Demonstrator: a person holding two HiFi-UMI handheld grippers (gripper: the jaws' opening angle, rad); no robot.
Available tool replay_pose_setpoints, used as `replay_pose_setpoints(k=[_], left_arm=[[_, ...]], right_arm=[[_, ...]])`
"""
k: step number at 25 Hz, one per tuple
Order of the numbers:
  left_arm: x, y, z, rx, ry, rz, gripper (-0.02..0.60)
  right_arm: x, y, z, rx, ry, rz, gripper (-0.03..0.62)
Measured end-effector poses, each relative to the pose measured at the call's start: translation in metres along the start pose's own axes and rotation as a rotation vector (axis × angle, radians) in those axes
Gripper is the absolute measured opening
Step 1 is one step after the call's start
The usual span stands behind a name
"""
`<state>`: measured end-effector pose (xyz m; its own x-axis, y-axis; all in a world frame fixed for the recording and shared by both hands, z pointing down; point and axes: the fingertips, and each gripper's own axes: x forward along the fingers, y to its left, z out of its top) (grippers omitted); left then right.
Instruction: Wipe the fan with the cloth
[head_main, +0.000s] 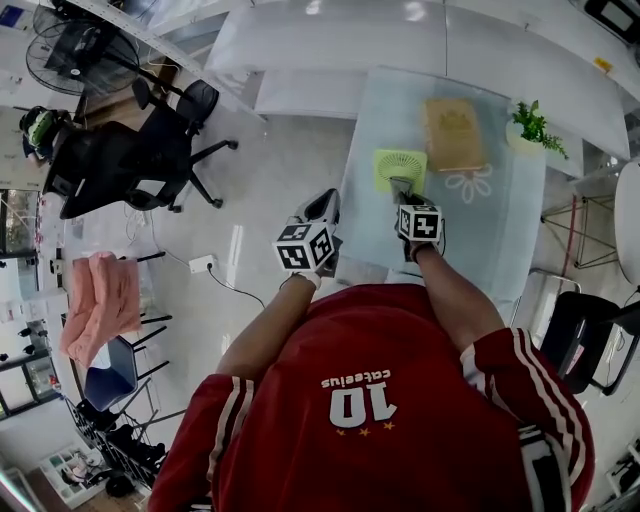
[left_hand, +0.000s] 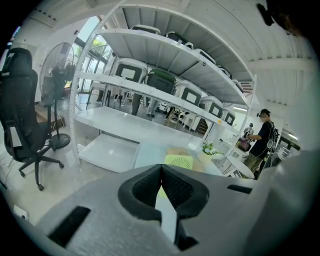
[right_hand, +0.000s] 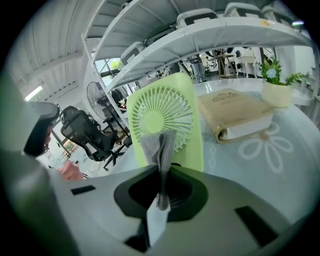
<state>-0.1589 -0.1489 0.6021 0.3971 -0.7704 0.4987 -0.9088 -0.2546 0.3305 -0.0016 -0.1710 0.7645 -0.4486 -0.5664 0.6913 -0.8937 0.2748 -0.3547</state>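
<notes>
Right gripper (right_hand: 161, 175) pinches cloth (right_hand: 159, 147) — just before fan (right_hand: 170, 107).

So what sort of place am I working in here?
Most likely an office or lab workspace: black swivel office chairs, long white shelving carrying cases, and a pale table where the small green fan stands. The right gripper holds the cloth.

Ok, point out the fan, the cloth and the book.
fan (right_hand: 161, 116): right gripper view, on the hub of its front grille.
cloth (right_hand: 159, 149): right gripper view, on the grey fold above the jaws.
book (right_hand: 234, 111): right gripper view, on its tan top cover.
</notes>
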Motion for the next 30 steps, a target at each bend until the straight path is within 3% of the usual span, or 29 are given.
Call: replay_pose_setpoints(k=[30], left_arm=[[0.020,-0.068,-0.038,-0.045,0.041,-0.003,0.006]], right_arm=[[-0.041,-0.061,-0.011,0.051,-0.007,0.016,0.021]])
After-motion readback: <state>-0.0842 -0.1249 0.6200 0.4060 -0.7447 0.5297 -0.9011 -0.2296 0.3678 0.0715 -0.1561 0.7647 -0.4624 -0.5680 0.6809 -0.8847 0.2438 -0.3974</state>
